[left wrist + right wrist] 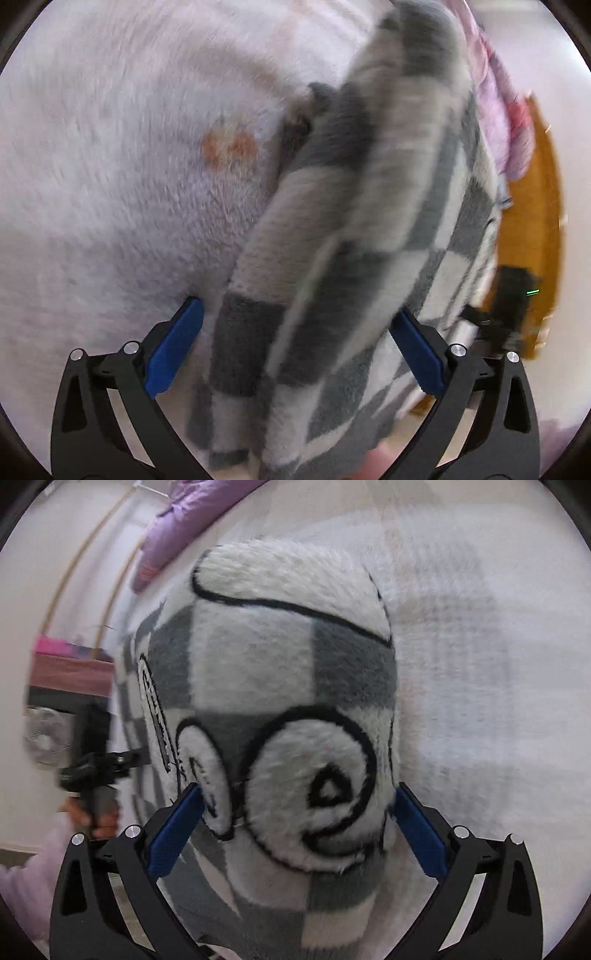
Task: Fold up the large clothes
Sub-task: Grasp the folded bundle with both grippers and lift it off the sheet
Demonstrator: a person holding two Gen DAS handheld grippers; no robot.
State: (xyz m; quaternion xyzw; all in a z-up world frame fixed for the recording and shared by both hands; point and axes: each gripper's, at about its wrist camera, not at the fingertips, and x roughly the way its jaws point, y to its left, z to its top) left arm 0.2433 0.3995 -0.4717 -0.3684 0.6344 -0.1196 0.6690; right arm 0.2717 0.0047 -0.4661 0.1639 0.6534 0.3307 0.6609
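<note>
Left wrist view: left gripper (295, 325) spread wide around grey-and-white checked fleece garment (332, 258), lower centre; right gripper (297, 801) pinching it.

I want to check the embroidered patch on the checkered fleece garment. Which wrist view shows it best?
The right wrist view: the white patch with black outlines sits sharp and close on the checkered fleece garment, between the right gripper's fingers. The left wrist view shows only the garment's blurred grey and white checks; no patch can be made out there.

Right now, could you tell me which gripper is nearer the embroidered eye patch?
Right. The right gripper straddles the eye patch; the left gripper is off to the side, at the edge of the checkered garment.
</note>
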